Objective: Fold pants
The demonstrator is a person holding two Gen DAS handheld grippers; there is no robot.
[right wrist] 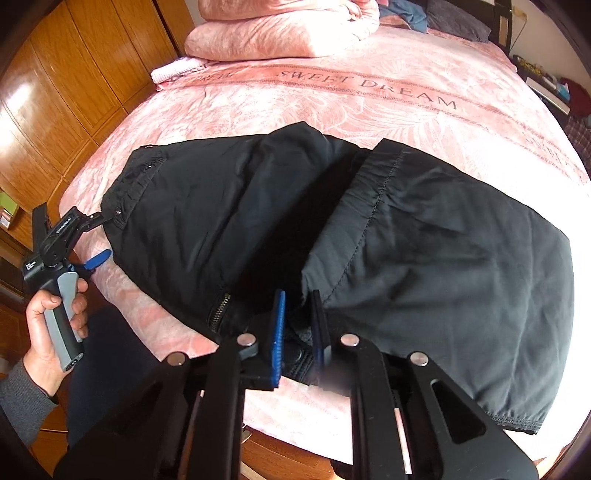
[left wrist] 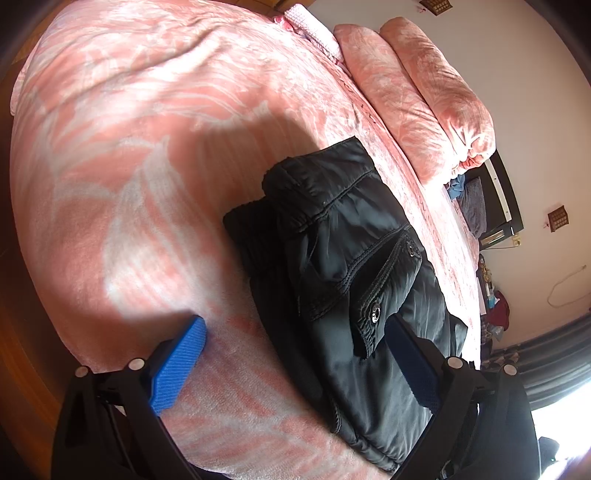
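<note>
Black pants [right wrist: 332, 236] lie folded across pink bed [right wrist: 369, 107], waist end at 9 o'clock in right wrist view, hem at 4 o'clock. Right gripper [right wrist: 299, 325] at 6 o'clock, blue fingers [right wrist: 279, 325] nearly together, pinching pants edge. Left gripper [left wrist: 295, 365] spread wide: one finger over bare bedcover at 8 o'clock in left wrist view, other over pants by snap pocket [left wrist: 384, 291]; grips nothing. Hand [right wrist: 51, 328] holds left gripper's handle. Folded quilts [right wrist: 280, 33] at 12 o'clock.
</note>
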